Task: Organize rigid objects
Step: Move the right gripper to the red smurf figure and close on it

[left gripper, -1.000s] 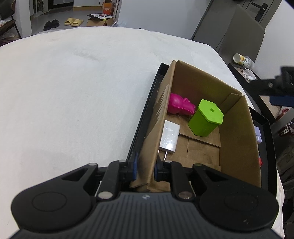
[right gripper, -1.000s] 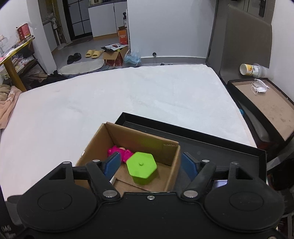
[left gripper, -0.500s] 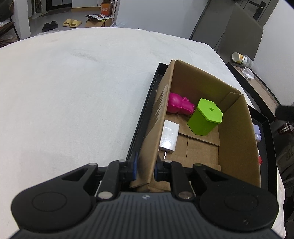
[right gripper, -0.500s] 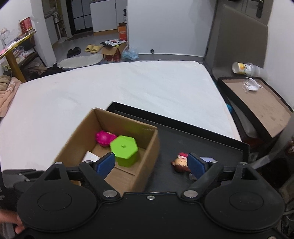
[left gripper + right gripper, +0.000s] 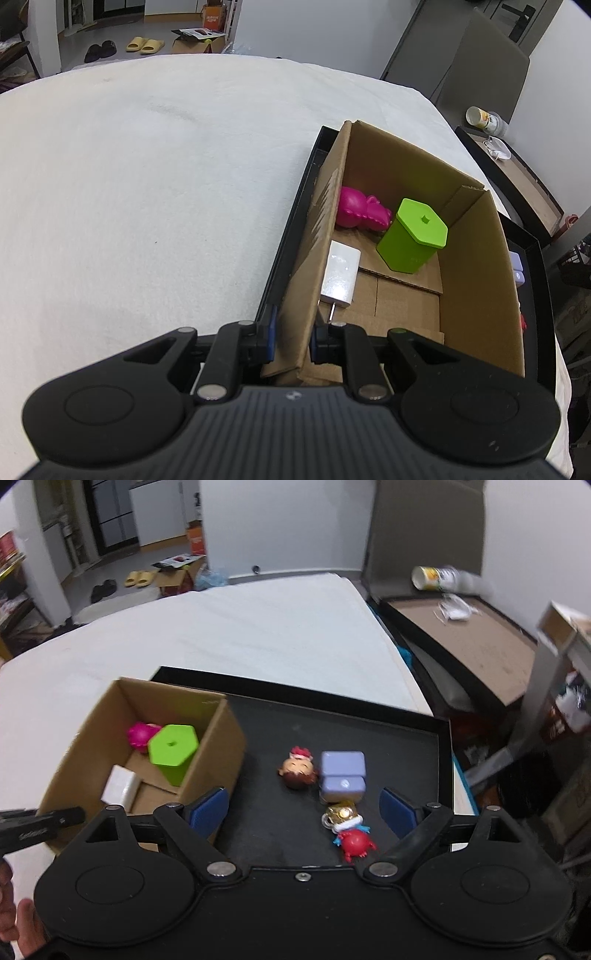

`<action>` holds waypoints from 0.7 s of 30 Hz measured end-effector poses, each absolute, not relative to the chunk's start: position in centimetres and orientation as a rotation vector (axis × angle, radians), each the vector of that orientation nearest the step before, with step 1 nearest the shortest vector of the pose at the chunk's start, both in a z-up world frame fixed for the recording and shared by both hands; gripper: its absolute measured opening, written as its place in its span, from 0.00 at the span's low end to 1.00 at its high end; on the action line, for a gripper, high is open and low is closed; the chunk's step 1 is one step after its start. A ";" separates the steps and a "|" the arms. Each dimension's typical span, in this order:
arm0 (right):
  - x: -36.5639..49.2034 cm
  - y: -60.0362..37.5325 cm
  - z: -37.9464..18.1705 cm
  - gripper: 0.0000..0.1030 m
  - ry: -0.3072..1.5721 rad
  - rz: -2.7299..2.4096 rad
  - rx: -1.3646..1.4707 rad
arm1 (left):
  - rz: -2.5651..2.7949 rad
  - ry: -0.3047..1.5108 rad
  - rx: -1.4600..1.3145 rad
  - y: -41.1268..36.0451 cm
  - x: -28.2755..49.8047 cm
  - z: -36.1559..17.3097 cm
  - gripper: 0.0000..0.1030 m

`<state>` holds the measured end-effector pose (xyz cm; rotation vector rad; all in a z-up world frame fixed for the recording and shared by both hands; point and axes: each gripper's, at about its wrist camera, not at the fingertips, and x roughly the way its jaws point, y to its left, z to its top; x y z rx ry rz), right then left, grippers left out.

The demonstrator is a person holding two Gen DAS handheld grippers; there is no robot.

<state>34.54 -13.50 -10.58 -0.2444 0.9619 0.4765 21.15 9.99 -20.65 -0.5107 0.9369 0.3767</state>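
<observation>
Cardboard box wall was clamped between the nearly closed fingers of the left gripper, pitched down at its near left corner. Inside were seen a green container, pink toy and white charger. The right gripper, just widened with nothing gripped, was tilted down over the black tray, above a purple block, a doll head and a red figure.
</observation>
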 end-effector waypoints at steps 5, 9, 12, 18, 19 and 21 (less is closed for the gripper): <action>36.2 -14.6 -13.0 0.86 1.028 0.408 -0.189 | 0.373 0.933 -0.514 10.2 21.1 -20.7 0.15; 36.8 -15.2 -14.7 0.86 1.062 0.379 -0.184 | 0.383 0.931 -0.520 10.2 21.3 -20.7 0.15; 37.1 -15.4 -15.5 0.86 1.079 0.369 -0.190 | 0.386 0.934 -0.517 10.1 21.3 -20.7 0.15; 37.7 -15.2 -16.7 0.86 1.092 0.362 -0.229 | 0.395 0.934 -0.527 10.1 21.3 -20.7 0.15; 37.8 -15.1 -17.0 0.86 1.095 0.364 -0.238 | 0.397 0.934 -0.526 10.1 21.3 -20.7 0.15; 38.0 -14.8 -17.5 0.85 1.098 0.368 -0.269 | 0.396 0.934 -0.520 10.0 21.3 -20.7 0.15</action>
